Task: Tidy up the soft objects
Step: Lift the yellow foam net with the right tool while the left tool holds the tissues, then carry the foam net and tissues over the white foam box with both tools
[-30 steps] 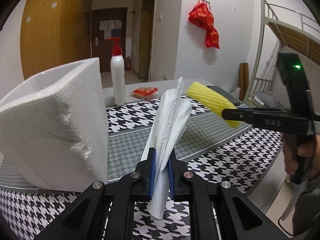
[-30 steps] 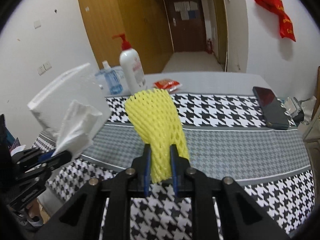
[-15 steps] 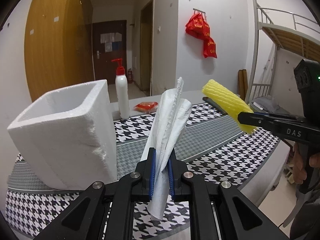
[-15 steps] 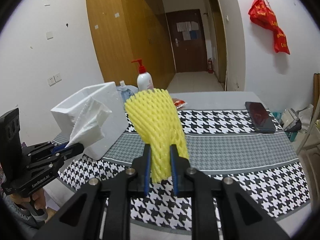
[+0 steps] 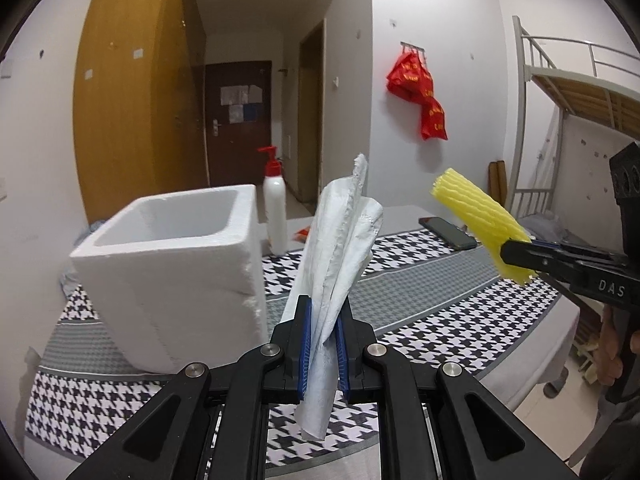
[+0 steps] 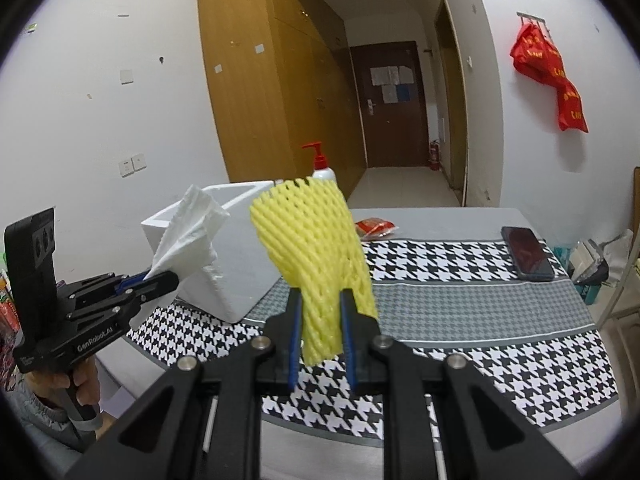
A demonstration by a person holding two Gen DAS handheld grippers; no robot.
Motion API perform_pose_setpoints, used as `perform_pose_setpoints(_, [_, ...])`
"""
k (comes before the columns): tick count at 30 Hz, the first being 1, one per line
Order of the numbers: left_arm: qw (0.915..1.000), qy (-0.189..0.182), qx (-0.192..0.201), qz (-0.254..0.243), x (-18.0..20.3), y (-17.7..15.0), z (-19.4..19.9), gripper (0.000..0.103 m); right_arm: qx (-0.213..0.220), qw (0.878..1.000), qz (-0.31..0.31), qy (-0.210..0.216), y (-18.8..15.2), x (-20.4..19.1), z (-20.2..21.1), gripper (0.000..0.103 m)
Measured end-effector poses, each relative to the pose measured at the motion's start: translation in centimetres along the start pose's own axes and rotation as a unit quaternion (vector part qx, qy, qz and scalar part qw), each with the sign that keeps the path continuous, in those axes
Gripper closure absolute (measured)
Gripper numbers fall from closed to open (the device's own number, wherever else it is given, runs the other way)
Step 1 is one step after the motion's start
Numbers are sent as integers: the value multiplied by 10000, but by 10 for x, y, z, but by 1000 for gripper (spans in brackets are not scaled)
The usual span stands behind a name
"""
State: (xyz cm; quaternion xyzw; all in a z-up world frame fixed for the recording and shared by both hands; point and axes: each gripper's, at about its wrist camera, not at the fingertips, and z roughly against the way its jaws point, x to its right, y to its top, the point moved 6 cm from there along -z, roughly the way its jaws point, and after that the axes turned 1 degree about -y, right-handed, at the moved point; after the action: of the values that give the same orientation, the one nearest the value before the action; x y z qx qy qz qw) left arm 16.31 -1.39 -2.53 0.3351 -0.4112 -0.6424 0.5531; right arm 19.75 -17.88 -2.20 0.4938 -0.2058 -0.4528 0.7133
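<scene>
The left tool (image 5: 323,334) is clamped on a crumpled white tissue (image 5: 340,248), which stands up from between its blue pads, with the open white foam box (image 5: 176,276) just ahead and to its left on the houndstooth-covered surface (image 5: 420,312). The right tool (image 6: 320,328) is closed tight on a yellow foam net sleeve (image 6: 316,248) that rises upright from its pads, above the near part of the surface. A white pump bottle (image 5: 276,216) stands beyond the box, and a dark phone (image 6: 527,253) lies far off to the right tool's right.
</scene>
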Motion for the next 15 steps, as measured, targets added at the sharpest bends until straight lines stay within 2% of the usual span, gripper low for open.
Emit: perform_pose_setpoints(15, [9987, 478, 76, 186, -38, -6, 24, 91, -44, 9987, 301, 419, -1, -42, -15, 82])
